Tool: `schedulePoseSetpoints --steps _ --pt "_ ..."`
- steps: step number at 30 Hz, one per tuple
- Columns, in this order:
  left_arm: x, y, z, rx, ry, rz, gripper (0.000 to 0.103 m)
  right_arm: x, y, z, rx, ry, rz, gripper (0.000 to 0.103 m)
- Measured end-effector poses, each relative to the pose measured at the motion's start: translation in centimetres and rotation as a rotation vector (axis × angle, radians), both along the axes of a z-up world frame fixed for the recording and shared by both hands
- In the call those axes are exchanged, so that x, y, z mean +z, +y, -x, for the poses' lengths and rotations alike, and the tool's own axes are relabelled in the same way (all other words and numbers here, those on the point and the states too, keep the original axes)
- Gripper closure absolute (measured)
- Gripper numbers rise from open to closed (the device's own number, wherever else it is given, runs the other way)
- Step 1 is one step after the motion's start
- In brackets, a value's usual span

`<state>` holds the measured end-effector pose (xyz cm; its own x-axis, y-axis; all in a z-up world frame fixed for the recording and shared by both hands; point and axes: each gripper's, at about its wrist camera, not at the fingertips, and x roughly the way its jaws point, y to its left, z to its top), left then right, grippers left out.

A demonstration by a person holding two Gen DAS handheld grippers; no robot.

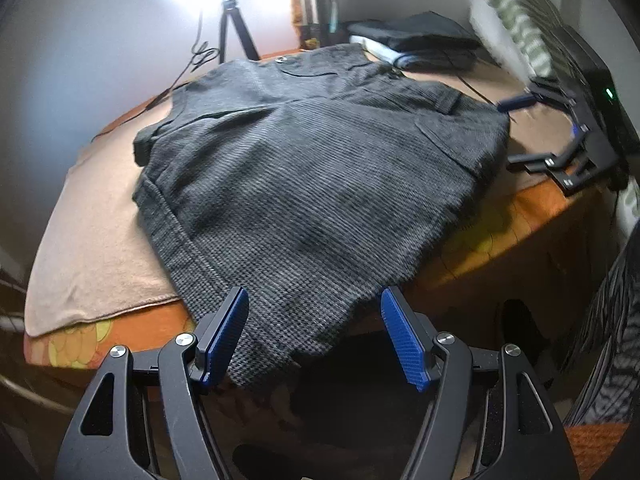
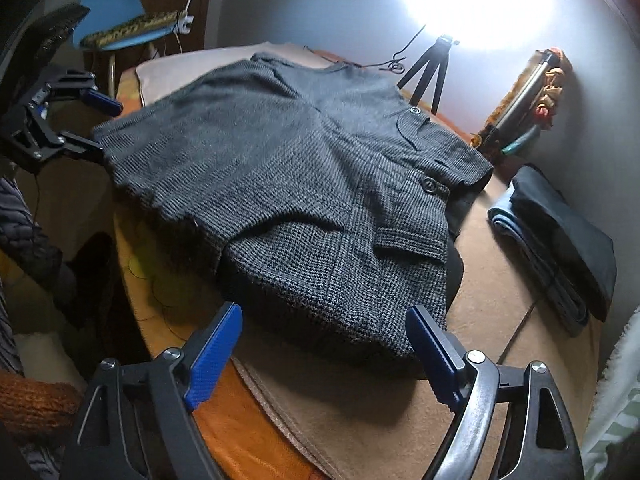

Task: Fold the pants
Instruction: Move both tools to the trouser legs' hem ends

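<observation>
Grey checked pants lie spread flat on a beige cloth over the table, waistband with buttons at the far side. Their near hem hangs over the table edge, between the blue pads of my left gripper, which stands open without pressing the cloth. In the right wrist view the same pants fill the middle, and my right gripper is open around their near corner, pads apart from it. Each gripper also shows in the other's view: the right gripper and the left gripper, both at the pants' edges.
A folded stack of dark and blue clothes sits on the table beside the pants. A small tripod with a glaring lamp stands at the back, with a cable near it. A blue chair is beyond the table. The orange table cover shows at the edge.
</observation>
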<state>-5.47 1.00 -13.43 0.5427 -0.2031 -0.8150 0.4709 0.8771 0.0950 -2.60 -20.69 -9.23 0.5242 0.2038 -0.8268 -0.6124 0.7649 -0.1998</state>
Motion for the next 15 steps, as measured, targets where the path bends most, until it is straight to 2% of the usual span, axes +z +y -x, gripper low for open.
schedulePoseSetpoints --steps 7,8,10,12,14,15 --pt "-1.3 -1.2 0.7 -0.076 -0.016 -0.094 0.034 -1.3 1.0 -0.9 0.027 0.007 0.07 0.026" --pt "-1.4 -1.3 0.7 -0.078 -0.016 -0.101 0.034 -1.3 1.1 -0.9 0.032 0.008 0.072 0.029" --pt "-1.8 -1.2 0.5 -0.078 -0.014 -0.119 0.034 -1.2 1.2 -1.1 0.037 0.02 0.058 0.039" --pt "-2.0 -1.3 0.3 -0.08 -0.018 -0.129 0.034 -0.9 1.2 -1.4 0.044 0.042 0.027 0.065" --pt "-2.1 -1.4 0.2 -0.09 -0.027 -0.143 0.034 -0.5 1.1 -1.7 0.024 0.045 0.007 0.07" --pt "-2.1 -1.5 0.1 -0.092 -0.032 -0.15 0.034 -0.2 1.1 -2.0 0.01 0.043 -0.009 0.077"
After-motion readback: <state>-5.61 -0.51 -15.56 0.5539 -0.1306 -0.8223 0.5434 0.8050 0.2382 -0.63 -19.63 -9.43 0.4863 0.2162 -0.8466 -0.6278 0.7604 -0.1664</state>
